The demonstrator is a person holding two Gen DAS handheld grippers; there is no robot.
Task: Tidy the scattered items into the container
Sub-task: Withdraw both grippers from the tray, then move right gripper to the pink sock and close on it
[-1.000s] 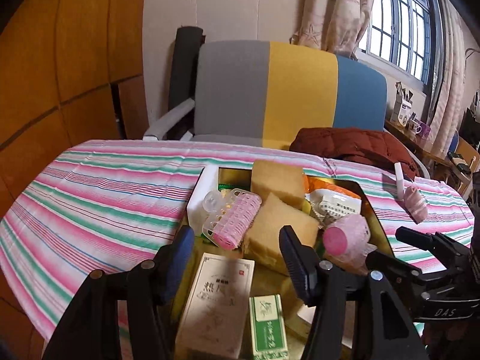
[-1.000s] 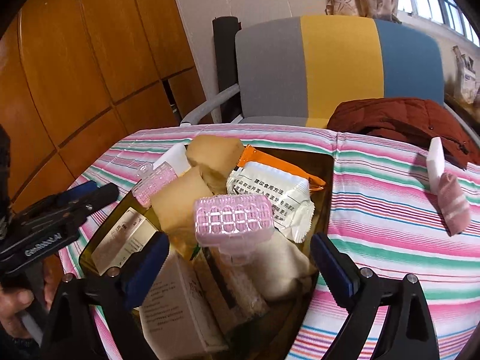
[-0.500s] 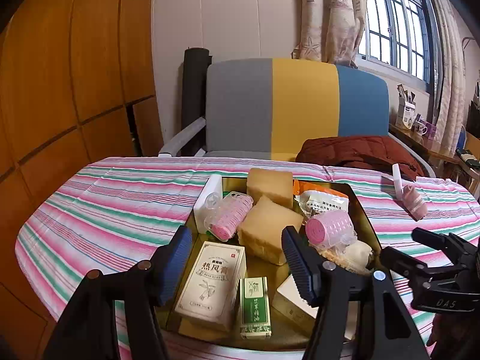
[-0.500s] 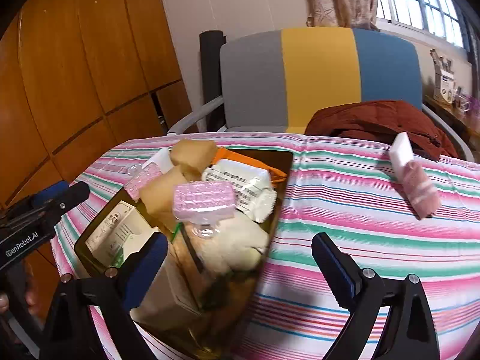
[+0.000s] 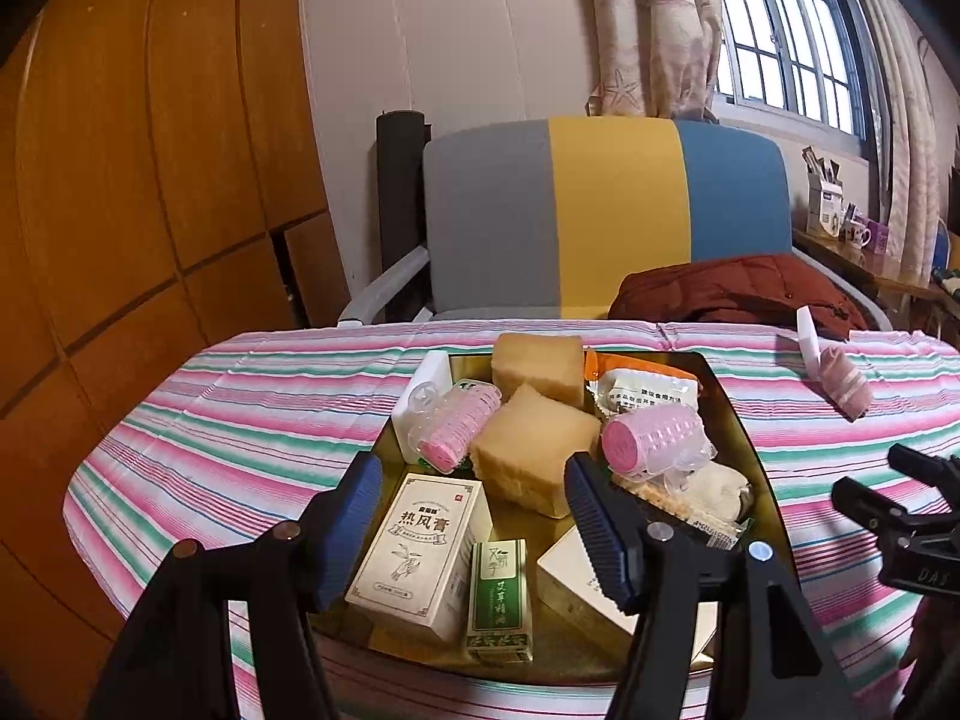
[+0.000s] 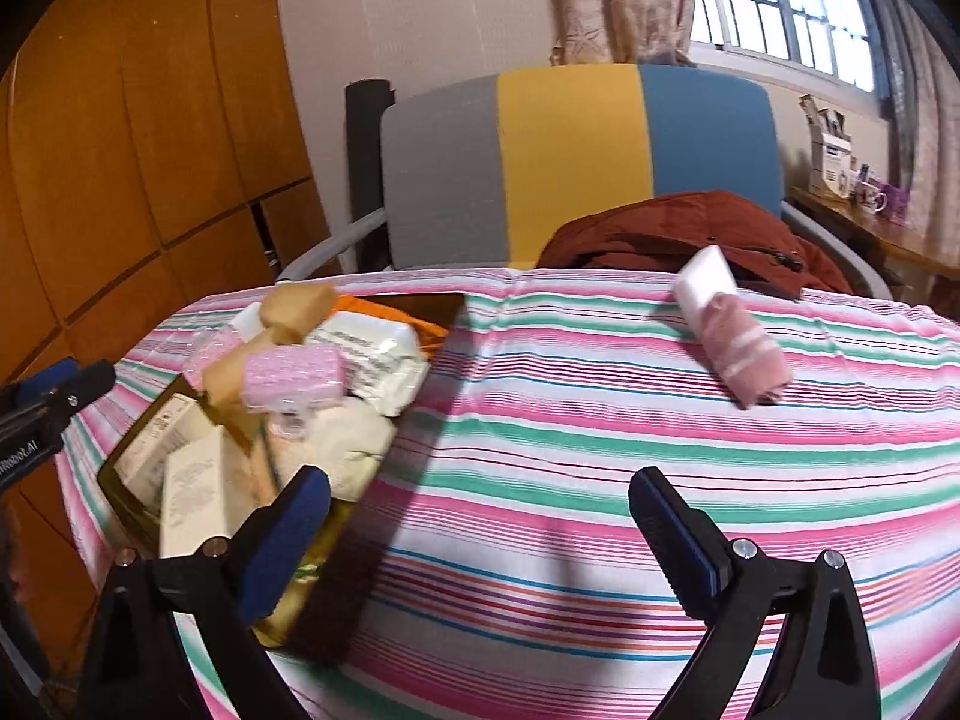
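white box [image 5: 420, 546] reads 热风膏; green box [image 5: 500, 594] 艾草精油

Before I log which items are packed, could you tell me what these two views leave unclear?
- Left wrist view: the white carton is half hidden behind the left gripper's fingers.
- Right wrist view: motion blur makes the tray's box labels unreadable.
- Both views: the pink roll's and white block's undersides are hidden.

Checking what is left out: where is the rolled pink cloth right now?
The rolled pink cloth lies on the striped tablecloth, outside the tray, far right by the white block.
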